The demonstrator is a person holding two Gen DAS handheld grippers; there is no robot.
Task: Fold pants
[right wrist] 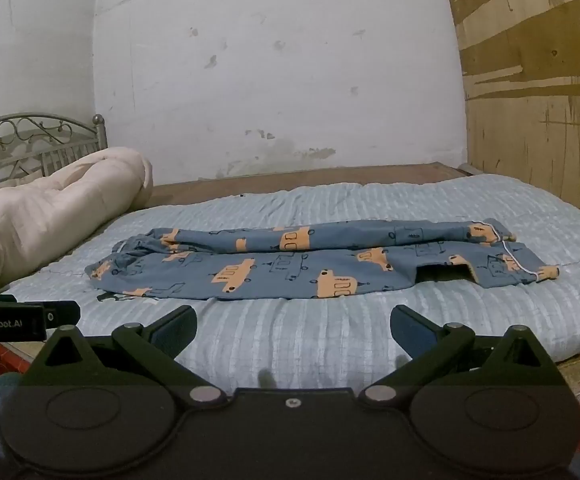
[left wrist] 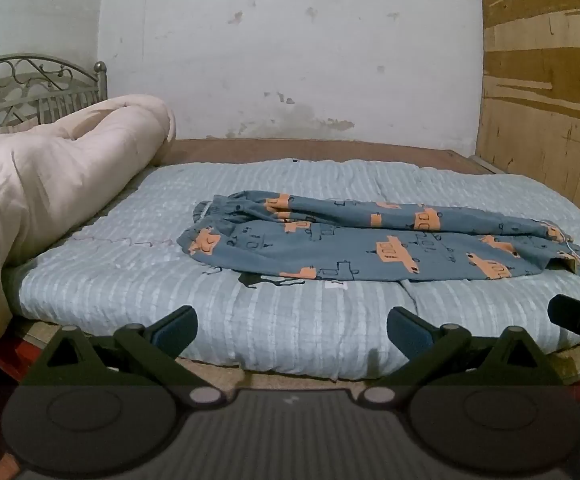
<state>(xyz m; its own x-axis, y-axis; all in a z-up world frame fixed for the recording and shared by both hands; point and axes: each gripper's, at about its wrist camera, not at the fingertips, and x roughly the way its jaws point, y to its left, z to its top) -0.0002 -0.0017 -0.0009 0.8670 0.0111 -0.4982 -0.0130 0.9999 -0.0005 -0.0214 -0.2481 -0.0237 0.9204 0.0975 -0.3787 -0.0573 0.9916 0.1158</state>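
claws are gaping empty: left gripper (left wrist: 292, 332) and right gripper (right wrist: 292, 332) hovering low in frame, short of the pants (right wrist: 314, 264) lying mid-frame on the quilt (right wrist: 290, 344). pinching could be dragging quilt along, bunching loose legs.

**Open bedding ahead of both grippers**

A bare strip of pale blue quilt (left wrist: 290, 320) lies just ahead of the wide-spread left gripper (left wrist: 292, 330) and right gripper (right wrist: 293, 330), free up to the blue patterned pants (right wrist: 310, 264). Beyond the pants, more quilt stays clear up to the white wall (right wrist: 274, 80). To the left, a rolled cream comforter (left wrist: 50, 184) blocks passage; to the right stands a plywood panel (right wrist: 538, 120).
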